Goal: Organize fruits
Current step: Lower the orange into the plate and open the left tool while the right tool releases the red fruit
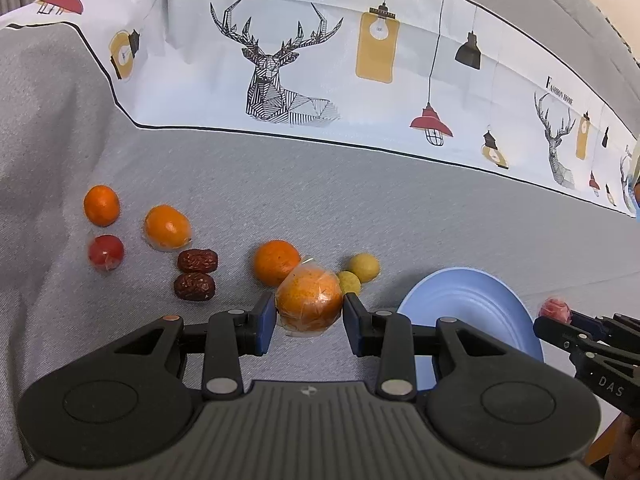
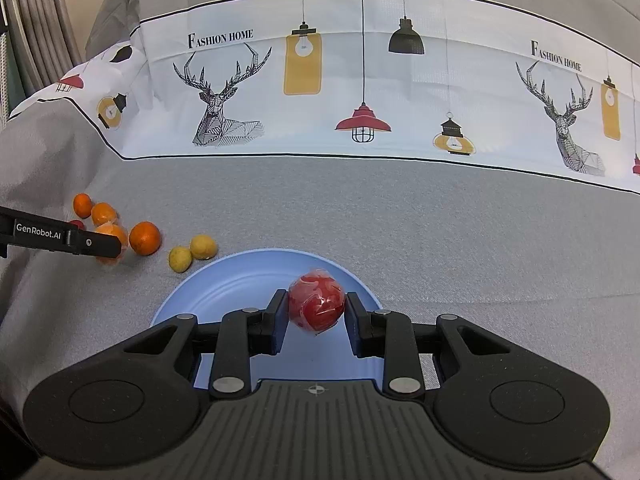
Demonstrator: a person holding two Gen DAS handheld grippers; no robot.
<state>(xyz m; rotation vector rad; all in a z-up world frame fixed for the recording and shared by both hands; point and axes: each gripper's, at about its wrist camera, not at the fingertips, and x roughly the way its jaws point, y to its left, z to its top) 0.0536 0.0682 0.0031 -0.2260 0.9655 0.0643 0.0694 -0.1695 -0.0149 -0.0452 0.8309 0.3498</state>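
Wrapped orange (image 1: 310, 300) on the cloth; wrapped red fruit (image 2: 316, 307) (over plate)

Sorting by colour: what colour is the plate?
Light blue plate; clearest in the right wrist view.

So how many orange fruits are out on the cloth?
4. One wrapped orange sits between the left fingers. A bare one lies just behind it. Two more lie farther left: a wrapped one and a small bare one. None looks hidden.
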